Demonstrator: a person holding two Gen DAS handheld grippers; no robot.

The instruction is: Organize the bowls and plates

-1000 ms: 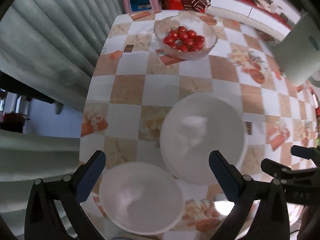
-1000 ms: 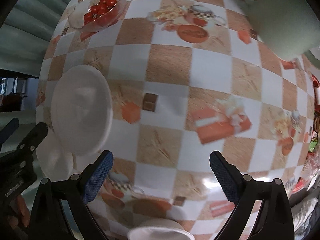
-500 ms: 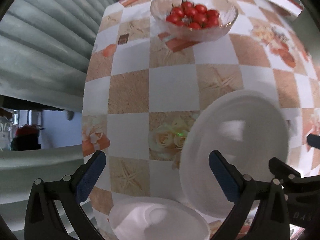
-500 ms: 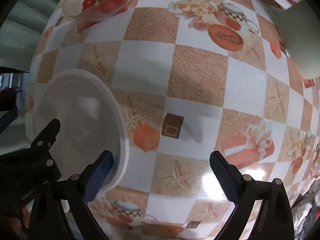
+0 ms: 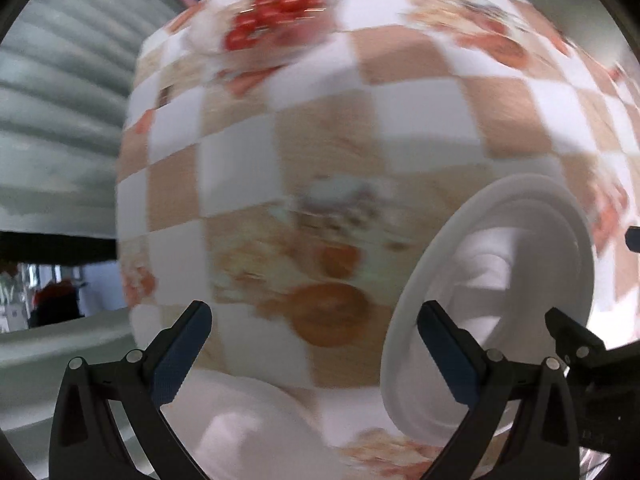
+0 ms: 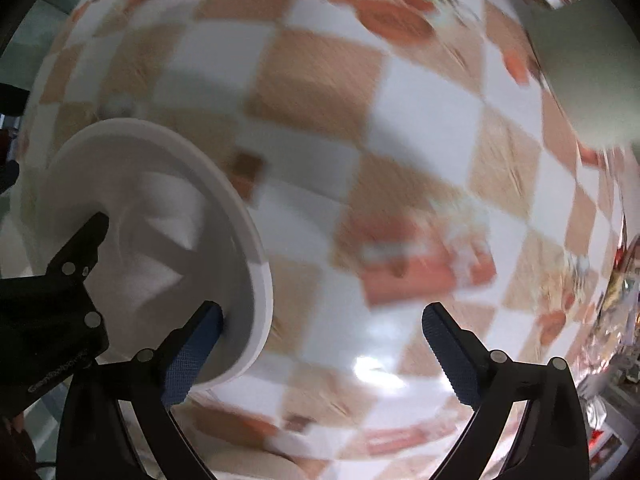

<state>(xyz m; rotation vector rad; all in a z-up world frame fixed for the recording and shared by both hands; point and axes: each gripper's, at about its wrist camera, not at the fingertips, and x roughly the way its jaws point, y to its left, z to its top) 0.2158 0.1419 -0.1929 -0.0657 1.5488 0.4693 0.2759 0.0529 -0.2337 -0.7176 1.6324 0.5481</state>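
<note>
Both wrist views are smeared with motion blur over a worktop covered in an orange-and-white checked cloth printed with food pictures. The left gripper has its jaws released and spread wide, with nothing between them; only the printed cloth shows in the gap. A white plate with a raised rim sits on the worktop to the right of this gripper, and in the left wrist view the right-hand blue pad overlaps the plate's near rim; whether it touches cannot be told. A second white dish, a bowl, lies at the bottom edge of that view, just under the left gripper and partly cut off. Far back on the worktop, a clear glass bowl of cherry tomatoes is visible, heavily blurred. In the right wrist view the right gripper is likewise released and wide open, holding nothing. The same plate lies at the left, its rim beside the gripper's left blue pad, and the black frame of the other gripper reaches in over the plate from the left edge. A pale, greyish-white object, too blurred to identify, fills the upper right corner.
</note>
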